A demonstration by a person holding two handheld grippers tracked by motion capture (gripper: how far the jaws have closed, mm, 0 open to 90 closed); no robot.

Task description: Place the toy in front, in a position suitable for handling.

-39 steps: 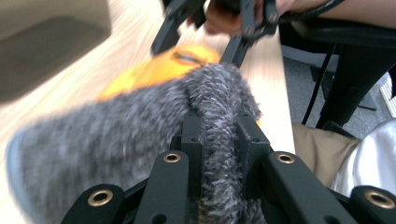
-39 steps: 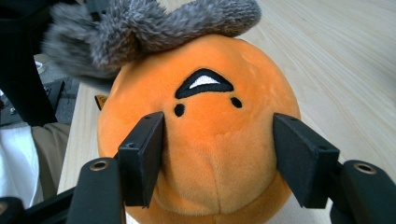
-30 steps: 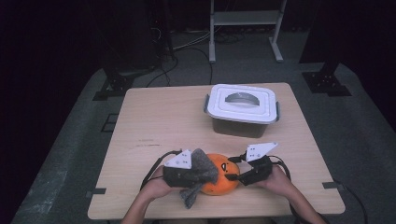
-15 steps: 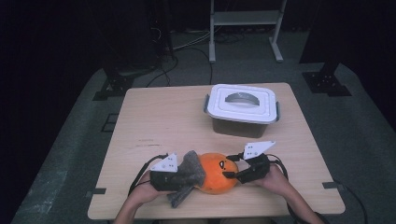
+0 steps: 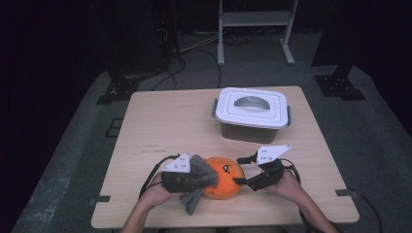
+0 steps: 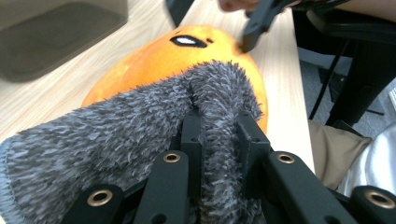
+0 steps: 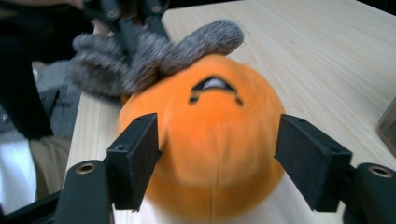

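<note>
1. the left gripper (image 5: pixel 190 178) sits at the near edge of the table (image 5: pixel 160 121), held in the person's left hand (image 5: pixel 156 194).
2. its jaws are clamped tight on a fold of the grey cloth (image 6: pixel 116 140); in the left gripper view the fuzzy fabric is squeezed between the two black jaws and spills out to one side of them.
3. the cloth drapes from those jaws over the near side of the orange plush toy (image 5: pixel 224 177), touching it.
4. the toy lies on the table between the two grippers, its small stitched face (image 7: pixel 215 87) turned up.
5. the right gripper (image 5: pixel 243 180) comes at the toy from the opposite side, held in the right hand (image 5: pixel 287 185).
6. its jaws stand wide and have just been opening; in the right gripper view the toy sits between them, one pad right at its side, the other apart from it with a gap showing.
7. beyond both grippers, well apart from the toy, stands a lidded white box (image 5: pixel 252 112).
</note>
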